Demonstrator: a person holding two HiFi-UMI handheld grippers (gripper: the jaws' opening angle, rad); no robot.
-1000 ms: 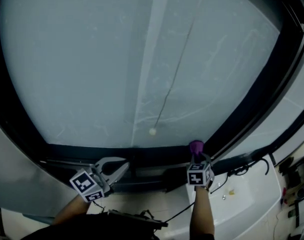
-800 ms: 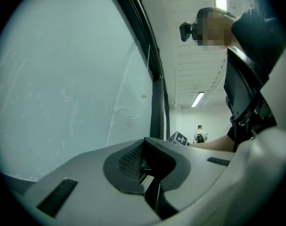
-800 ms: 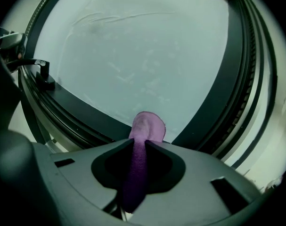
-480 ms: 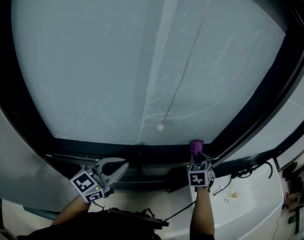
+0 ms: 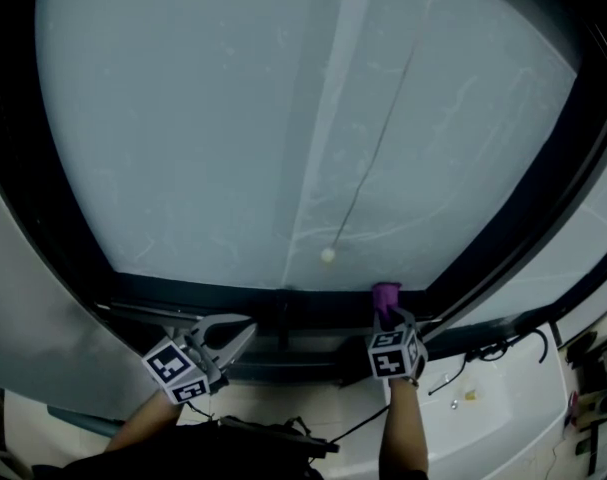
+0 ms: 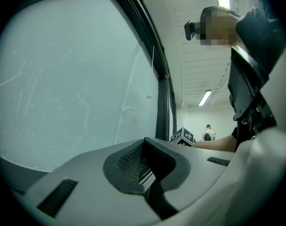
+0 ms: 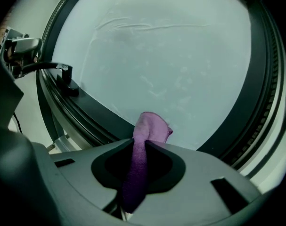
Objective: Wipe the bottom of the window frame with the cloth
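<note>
One purple cloth (image 7: 145,149), pinched as a bunched strip between the jaws of the right tongs (image 7: 143,147), its free end poking out past the tips and lying over the line where the glass meets the dark bottom rail. In the head view, same cloth (image 5: 387,296) up against the bottom of the window frame (image 5: 283,303), close to the lower right corner, with the right tongs (image 5: 388,313) just beneath it on an outstretched forearm. Two tongs in all: left tongs (image 5: 233,330) held lower left, below the rail and well apart from the cloth, drawn narrow with nothing between the jaws, as seen in the left gripper view (image 6: 145,147). Two marker cubes, one per tool, each showing black-and-white square patterns: left (image 5: 173,368), right (image 5: 391,353). One large pale glass pane (image 5: 233,118) filling the frame, streaked with faint smears. One thin cord (image 5: 373,148) hanging across it, ending in one small pale ball (image 5: 328,255) just above the rail. One dark window handle (image 7: 65,79) on the frame at left in the right gripper view. One black cable (image 5: 493,348) trailing over the white sill (image 5: 503,398) at lower right. Two ceiling strip lights (image 6: 205,98) and one distant person (image 6: 208,132) in the left gripper view.
</note>
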